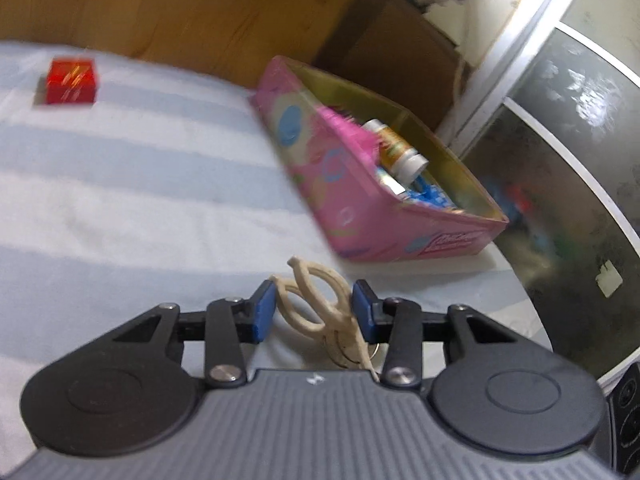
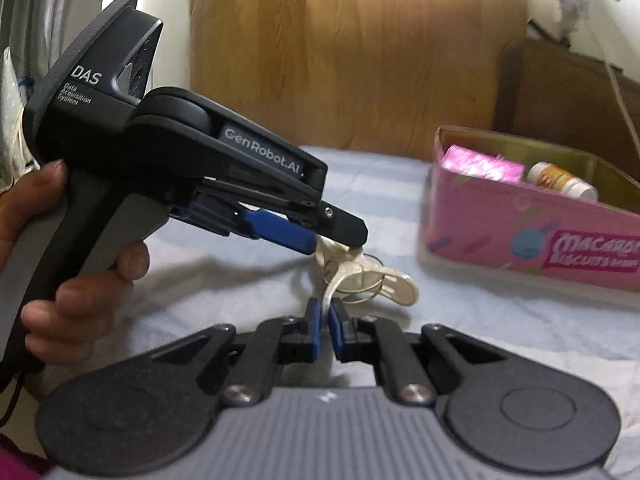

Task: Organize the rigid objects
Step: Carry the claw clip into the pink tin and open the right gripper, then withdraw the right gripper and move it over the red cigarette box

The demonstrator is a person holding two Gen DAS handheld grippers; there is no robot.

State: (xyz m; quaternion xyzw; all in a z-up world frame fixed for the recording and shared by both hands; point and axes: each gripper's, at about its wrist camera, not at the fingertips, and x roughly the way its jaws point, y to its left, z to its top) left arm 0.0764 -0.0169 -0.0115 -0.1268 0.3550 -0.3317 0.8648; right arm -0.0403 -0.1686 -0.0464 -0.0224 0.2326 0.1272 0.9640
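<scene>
Left wrist view counts one cream-handled pair of scissors [image 1: 316,308], one red box [image 1: 71,81] and one pink biscuit tin [image 1: 352,184], all on a bed sheet with pale blue and white stripes [image 1: 120,184]. The left gripper [image 1: 314,312] points down at a slant, and its two blue fingers [image 1: 264,312] stand on either side of the scissor handles; the left pad looks to be against a handle loop, though the blur leaves it unclear whether both pads press. In the right wrist view a hand [image 2: 80,280] is wrapped round the grey grip of that left gripper [image 2: 344,240], whose tips sit over the scissors [image 2: 360,276]. The right gripper [image 2: 325,332] lies low near the sheet, its two blue fingers [image 2: 314,332] drawn nearly together with only a thin cream part of the scissors showing in the gap. The tin [image 2: 520,236] stands well to the right of the scissors, its lid off, and holds one white-capped bottle [image 2: 562,181], one pink packet [image 2: 484,166] and some blue items that are too blurred to name. The red box sits far off, alone on the sheet.
</scene>
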